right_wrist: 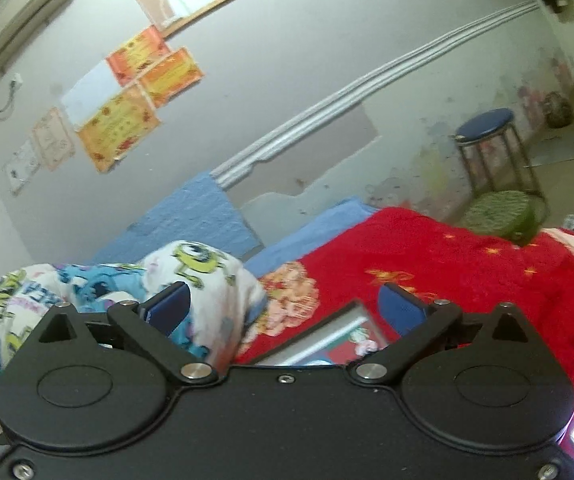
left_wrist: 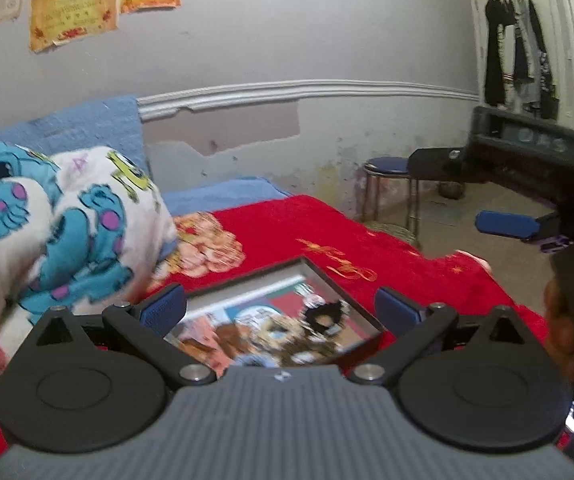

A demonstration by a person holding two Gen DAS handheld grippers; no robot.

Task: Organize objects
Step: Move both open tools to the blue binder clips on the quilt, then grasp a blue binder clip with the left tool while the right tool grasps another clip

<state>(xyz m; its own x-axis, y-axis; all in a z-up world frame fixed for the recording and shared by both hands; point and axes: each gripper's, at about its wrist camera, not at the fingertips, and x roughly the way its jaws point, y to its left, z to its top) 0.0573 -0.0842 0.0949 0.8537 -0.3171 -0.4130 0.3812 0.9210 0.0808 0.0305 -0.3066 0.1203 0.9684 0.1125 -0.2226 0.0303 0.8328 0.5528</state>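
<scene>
Framed picture (left_wrist: 275,320) flat on red blanket (left_wrist: 287,232).

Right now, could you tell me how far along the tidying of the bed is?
The framed picture lies flat on the red blanket, apparently set down. Nothing is in hand: the left tongs and right tongs are open and empty. The cartoon quilt is still bunched up.

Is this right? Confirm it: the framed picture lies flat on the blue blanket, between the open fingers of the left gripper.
Not quite. The framed picture lies flat on the red blanket, not a blue one. The left wrist view shows it, with the left gripper open around it and its pads clear of the frame.
</scene>
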